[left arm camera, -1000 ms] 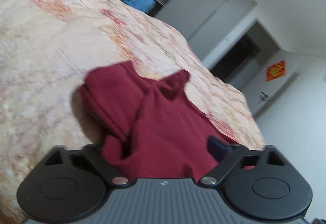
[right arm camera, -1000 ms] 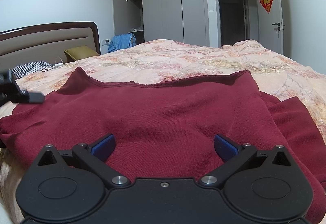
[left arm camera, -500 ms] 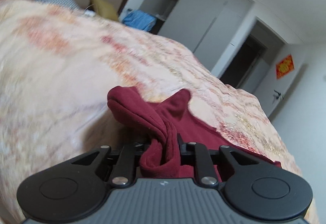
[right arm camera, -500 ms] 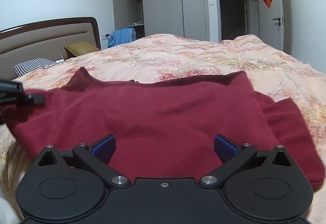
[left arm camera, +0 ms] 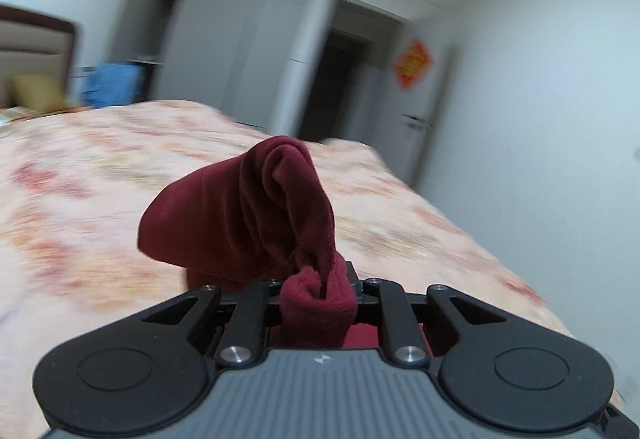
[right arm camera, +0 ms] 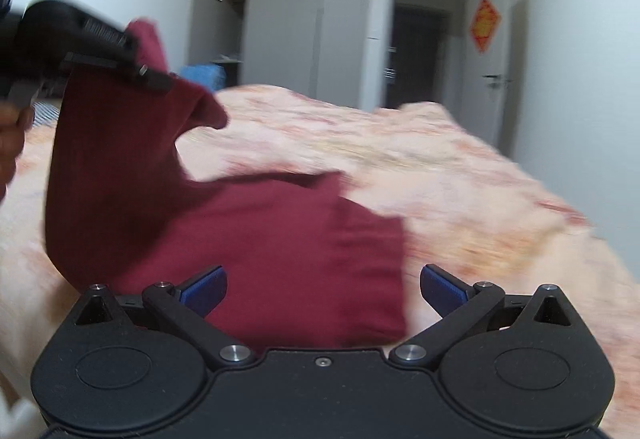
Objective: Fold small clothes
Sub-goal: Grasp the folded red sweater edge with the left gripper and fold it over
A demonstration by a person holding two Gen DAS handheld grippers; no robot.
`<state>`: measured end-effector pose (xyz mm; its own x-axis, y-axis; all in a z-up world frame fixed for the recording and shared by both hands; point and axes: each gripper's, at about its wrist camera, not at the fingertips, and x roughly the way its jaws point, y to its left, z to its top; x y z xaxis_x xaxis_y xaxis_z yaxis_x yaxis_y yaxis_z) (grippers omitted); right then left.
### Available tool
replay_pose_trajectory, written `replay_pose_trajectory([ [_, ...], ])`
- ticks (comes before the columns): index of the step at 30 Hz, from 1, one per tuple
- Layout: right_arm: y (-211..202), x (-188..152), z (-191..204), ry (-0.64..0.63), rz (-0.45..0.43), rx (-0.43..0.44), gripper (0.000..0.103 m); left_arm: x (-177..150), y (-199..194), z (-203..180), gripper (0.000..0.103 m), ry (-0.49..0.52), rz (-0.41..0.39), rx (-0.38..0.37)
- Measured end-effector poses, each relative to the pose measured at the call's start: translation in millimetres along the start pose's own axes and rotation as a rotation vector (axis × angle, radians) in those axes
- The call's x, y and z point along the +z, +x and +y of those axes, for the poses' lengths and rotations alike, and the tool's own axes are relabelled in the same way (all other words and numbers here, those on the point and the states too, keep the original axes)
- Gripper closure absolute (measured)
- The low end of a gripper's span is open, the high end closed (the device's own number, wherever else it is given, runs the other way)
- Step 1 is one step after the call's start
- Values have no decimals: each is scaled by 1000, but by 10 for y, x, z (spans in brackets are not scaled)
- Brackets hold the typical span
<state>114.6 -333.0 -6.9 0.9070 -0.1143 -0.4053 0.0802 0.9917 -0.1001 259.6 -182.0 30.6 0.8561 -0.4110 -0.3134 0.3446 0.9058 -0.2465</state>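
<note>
Each gripper is built of black plastic linkage arms with silver round screw heads and two round black discs at the base. The left gripper (left arm camera: pixel 318 293) is backed by a ribbed grey housing; the right gripper (right arm camera: pixel 323 289) is fitted with ribbed blue pads (right arm camera: pixel 442 289).

Left gripper (left arm camera: pixel 318 289): jaws drawn nearly together, clamped on a bunched fold of dark red garment (left arm camera: pixel 256 207); in the right wrist view it is raised at upper left, cloth hanging from it. Person's hand (right arm camera: pixel 10 143): partly visible behind it at the frame edge. Right gripper (right arm camera: pixel 323 289): jaws spread wide, blue pads (right arm camera: pixel 204 285) bare, gripping nothing, poised low over the cloth.
</note>
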Motion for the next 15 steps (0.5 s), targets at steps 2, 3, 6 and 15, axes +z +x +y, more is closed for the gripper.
replay_pose_trajectory([
  [2,-77,-107,-159,2,30,-62,0,-82,125,-272,85,36,40,-75],
  [3,-116,-174,-242,10,47,-87,0,-145,194,-397,85,54,69,-110],
  [6,-207,-351,-462,69,95,-138,0,-388,395,-701,85,120,188,-175],
  [15,-294,-610,-723,208,144,-172,0,-702,495,-692,69,73,299,-225],
])
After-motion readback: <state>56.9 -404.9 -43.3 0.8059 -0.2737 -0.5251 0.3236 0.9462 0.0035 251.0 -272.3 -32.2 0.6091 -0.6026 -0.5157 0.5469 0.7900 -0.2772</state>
